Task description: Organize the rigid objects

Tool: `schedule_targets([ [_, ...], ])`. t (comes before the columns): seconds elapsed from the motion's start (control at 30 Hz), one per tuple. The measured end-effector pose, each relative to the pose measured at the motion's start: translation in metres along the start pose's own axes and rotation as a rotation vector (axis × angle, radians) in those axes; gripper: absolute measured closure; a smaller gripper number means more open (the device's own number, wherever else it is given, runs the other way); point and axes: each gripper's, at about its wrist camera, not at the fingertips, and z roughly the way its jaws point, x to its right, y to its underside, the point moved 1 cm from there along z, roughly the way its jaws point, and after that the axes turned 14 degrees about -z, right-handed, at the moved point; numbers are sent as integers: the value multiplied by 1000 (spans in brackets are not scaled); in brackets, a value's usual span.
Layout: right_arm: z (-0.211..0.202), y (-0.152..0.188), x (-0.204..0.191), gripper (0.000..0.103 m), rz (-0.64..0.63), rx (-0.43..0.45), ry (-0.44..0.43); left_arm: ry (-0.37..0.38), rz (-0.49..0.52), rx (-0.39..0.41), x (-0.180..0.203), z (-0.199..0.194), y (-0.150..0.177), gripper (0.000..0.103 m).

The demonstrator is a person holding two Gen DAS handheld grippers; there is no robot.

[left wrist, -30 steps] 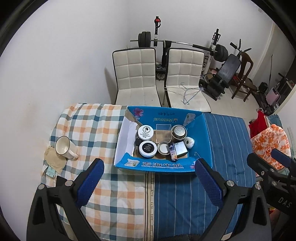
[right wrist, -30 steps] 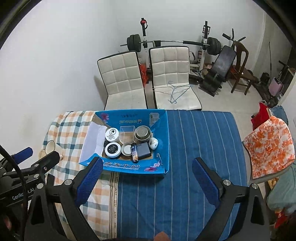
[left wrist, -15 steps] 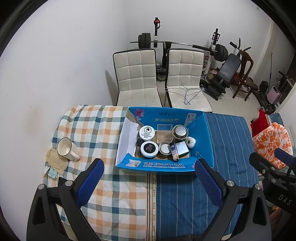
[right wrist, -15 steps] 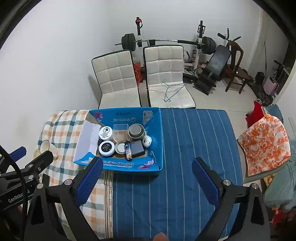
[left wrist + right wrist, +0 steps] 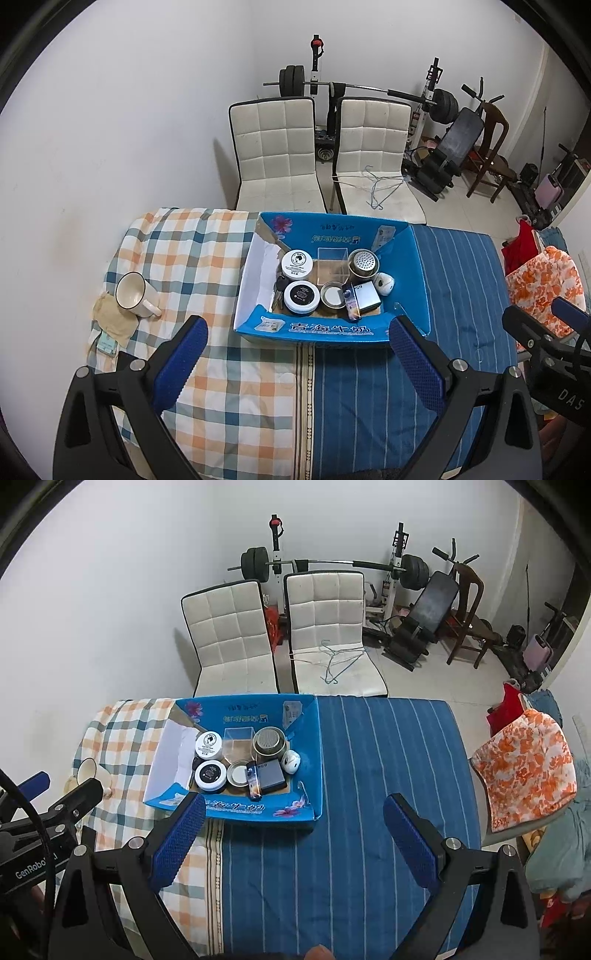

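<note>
Left wrist view, nearest first: the left gripper [image 5: 297, 354] hangs above the worktop [image 5: 369, 391] with its two blue-padded fingers [image 5: 181, 360] spread wide apart, holding nothing and touching nothing. At the right edge of this view the right gripper's arm shows, blurred and partly cut off. From its own camera, the right gripper [image 5: 293, 832] is likewise wide apart and empty over the blue striped cloth [image 5: 351, 830].

Just beyond the fingertips sits one open blue box [image 5: 332, 328], straddling the seam between the striped cloth and one checked cloth [image 5: 184, 258]. Inside it lie two round white jars: one with a black lid [image 5: 301, 296] at the front, one with a white lid [image 5: 296, 263] behind it. Beside them are one small open tin [image 5: 333, 294], one grey flat case [image 5: 365, 300], one thin tube [image 5: 350, 304], one white earbud case [image 5: 384, 283], one clear plastic cube [image 5: 331, 260] and one metal cup with a perforated top [image 5: 364, 263]. A dark item at the jars' left is too hidden to name.

Left of the box, well apart, one white mug [image 5: 133, 295] lies tilted on a beige cloth [image 5: 114, 321].

Past the worktop stand two white padded chairs [image 5: 277, 155]; wire hangers [image 5: 380, 188] rest on the right one. One barbell rack [image 5: 369, 88] stands against the wall.
</note>
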Motion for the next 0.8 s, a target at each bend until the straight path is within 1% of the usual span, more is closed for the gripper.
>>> schedule_targets([
  [0.27,-2,0,4,4,2,9,19,0,0,2,0,2,1,2],
  [0.8,-2,-1,4,4,-8,9,16,-2,2,14,-2,3,0,2],
])
